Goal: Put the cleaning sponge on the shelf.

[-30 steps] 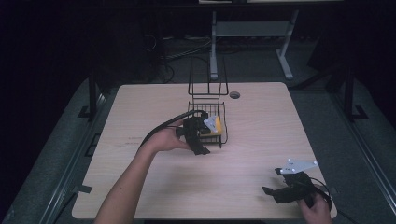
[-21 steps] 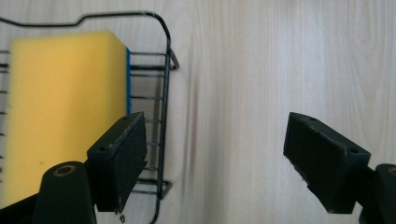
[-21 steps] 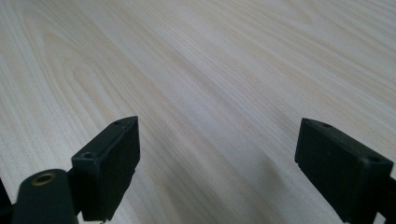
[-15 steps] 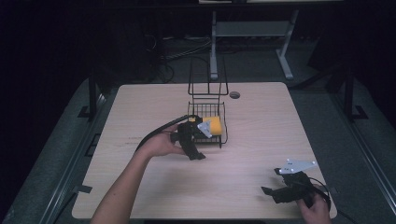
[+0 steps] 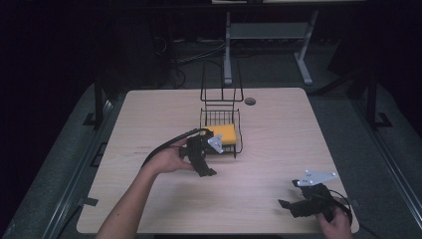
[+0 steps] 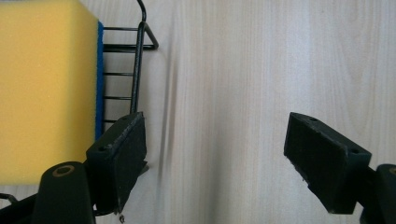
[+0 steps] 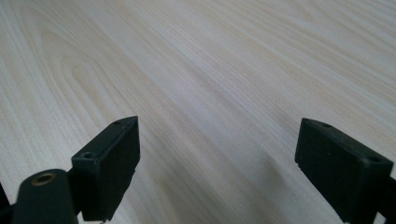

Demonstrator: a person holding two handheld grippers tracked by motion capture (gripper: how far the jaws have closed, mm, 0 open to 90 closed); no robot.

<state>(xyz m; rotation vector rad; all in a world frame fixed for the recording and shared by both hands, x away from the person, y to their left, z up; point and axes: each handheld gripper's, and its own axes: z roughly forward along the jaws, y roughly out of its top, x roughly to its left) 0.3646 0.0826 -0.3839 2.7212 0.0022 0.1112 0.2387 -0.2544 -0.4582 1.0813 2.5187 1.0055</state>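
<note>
One pale wooden counter is carrying one black wire rack, and one yellow sponge is lying in the rack's low front basket. In the left gripper view the sponge is showing a thin blue layer along one edge, with the rack's wires running just beside it.

Two claws are showing in the high view. The left claw is hanging over the counter just in front of the rack, gripped by the person's left hand, and its cable is looping back toward the forearm. Its jaws are standing spread wide, with bare wood between them and nothing pinched.

The right claw is sitting low near the counter's front right corner, well apart from the rack, held by the right hand. Its jaws are also standing spread wide over bare wood, gripping nothing. One round grey hole cover is lying behind the rack.
</note>
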